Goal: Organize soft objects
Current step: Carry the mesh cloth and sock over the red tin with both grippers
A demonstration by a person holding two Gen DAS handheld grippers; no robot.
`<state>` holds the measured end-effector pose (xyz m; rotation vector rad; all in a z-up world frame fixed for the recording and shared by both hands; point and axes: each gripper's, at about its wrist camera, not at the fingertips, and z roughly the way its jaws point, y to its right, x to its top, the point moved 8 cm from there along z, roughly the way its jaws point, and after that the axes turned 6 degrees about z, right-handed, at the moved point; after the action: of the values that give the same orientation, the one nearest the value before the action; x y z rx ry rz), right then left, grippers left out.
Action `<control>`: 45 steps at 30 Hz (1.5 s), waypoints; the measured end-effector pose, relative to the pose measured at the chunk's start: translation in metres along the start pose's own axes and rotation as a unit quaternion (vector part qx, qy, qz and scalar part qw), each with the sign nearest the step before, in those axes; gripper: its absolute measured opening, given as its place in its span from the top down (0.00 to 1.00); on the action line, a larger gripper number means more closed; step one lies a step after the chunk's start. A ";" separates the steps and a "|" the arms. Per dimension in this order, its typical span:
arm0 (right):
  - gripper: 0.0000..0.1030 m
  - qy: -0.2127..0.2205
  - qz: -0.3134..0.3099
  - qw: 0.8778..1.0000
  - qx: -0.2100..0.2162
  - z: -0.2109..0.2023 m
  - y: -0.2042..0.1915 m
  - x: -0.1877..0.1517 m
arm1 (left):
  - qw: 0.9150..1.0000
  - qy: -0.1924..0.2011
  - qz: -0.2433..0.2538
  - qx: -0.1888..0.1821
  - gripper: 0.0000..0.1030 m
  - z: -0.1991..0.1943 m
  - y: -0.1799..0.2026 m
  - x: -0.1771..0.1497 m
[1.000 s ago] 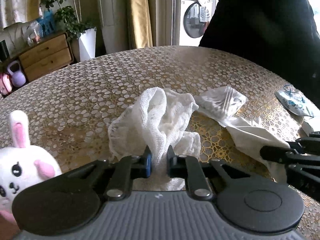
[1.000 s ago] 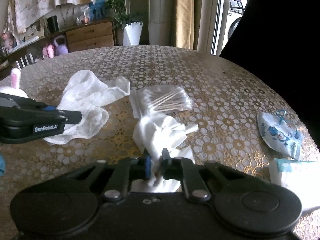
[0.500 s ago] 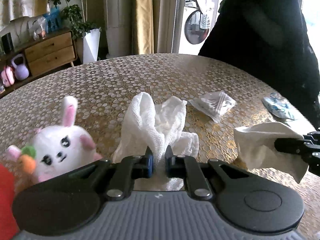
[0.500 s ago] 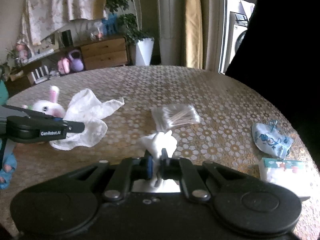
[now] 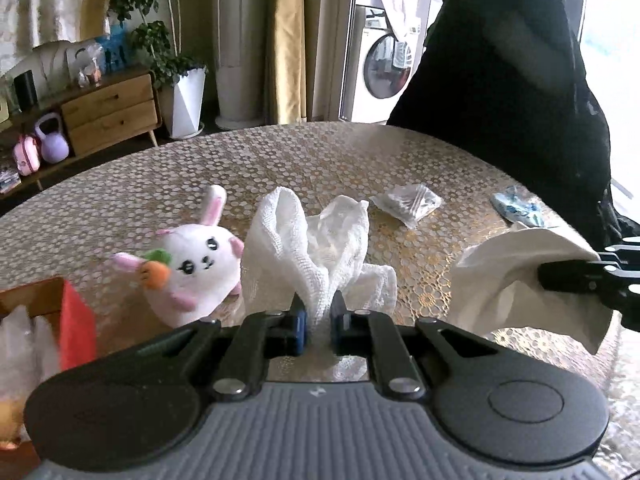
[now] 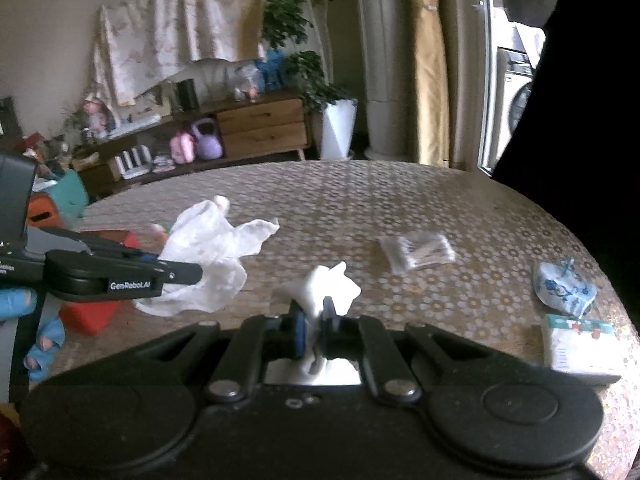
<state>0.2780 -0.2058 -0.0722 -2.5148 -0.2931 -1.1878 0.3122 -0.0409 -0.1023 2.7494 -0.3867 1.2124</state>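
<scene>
My left gripper (image 5: 319,312) is shut on a white gauze cloth (image 5: 308,248) and holds it lifted above the gold patterned table (image 5: 280,160). My right gripper (image 6: 313,316) is shut on a smooth white cloth (image 6: 324,284), also lifted; that cloth shows at the right of the left wrist view (image 5: 520,276). The gauze cloth hangs from the left gripper in the right wrist view (image 6: 212,256). A white plush bunny with a carrot (image 5: 192,268) lies on the table just left of the gauze cloth.
A red box (image 5: 76,320) holding soft white stuff stands at the near left. A clear bag of cotton swabs (image 6: 416,250), a blue patterned pouch (image 6: 564,288) and a tissue pack (image 6: 580,344) lie on the table's right side. A dark-clothed person (image 5: 500,80) stands behind the table.
Both grippers have risen and pulled back with their cloths, lifting them off the table. The bunny and red box have come into the left wrist view.
</scene>
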 end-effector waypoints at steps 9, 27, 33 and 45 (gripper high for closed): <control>0.94 0.015 -0.012 0.999 0.042 -0.029 -0.050 0.004 | 1.000 0.016 -0.006 0.003 0.89 -0.058 -0.017 -0.008; 0.94 0.034 -0.077 0.990 0.112 -0.025 -0.166 0.028 | 0.998 0.040 -0.016 0.045 0.89 -0.150 -0.095 -0.033; 0.94 0.035 -0.096 0.986 0.133 -0.008 -0.206 0.040 | 0.997 0.036 -0.030 0.068 0.89 -0.163 -0.131 -0.047; 0.94 0.025 -0.126 0.976 0.178 0.039 -0.279 0.050 | 0.991 0.014 -0.065 0.117 0.89 -0.169 -0.209 -0.073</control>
<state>0.2455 0.0677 0.0040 -2.1775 -0.7595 -1.1666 0.2022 0.2075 -0.0422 2.8926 -0.0616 1.3379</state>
